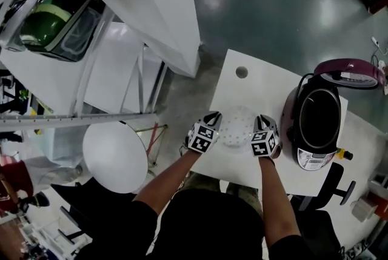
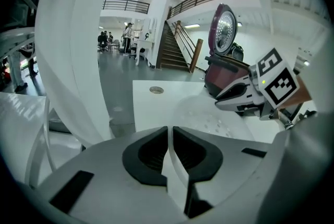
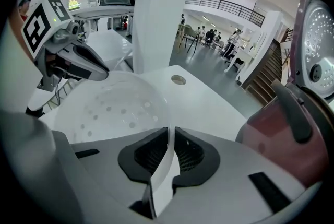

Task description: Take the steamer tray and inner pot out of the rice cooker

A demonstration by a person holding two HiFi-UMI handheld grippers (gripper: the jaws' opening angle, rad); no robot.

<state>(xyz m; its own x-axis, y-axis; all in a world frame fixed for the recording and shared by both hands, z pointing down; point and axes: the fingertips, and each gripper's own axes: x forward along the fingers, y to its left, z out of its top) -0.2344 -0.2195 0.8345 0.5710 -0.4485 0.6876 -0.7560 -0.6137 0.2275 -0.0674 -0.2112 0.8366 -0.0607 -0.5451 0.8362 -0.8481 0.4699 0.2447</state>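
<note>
The white table (image 1: 242, 92) is filling the right half of the head view, with the maroon rice cooker (image 1: 318, 122) standing open at its right edge. The steamer tray (image 1: 236, 125), a pale round dish dotted with holes, is showing mid-frame, just left of the cooker. The left gripper (image 1: 213, 119) and right gripper (image 1: 264, 122) are each pinching its thin rim.

The steamer tray (image 1: 236, 126) is matt plastic, the rice cooker (image 1: 290, 131) glossy.
</note>
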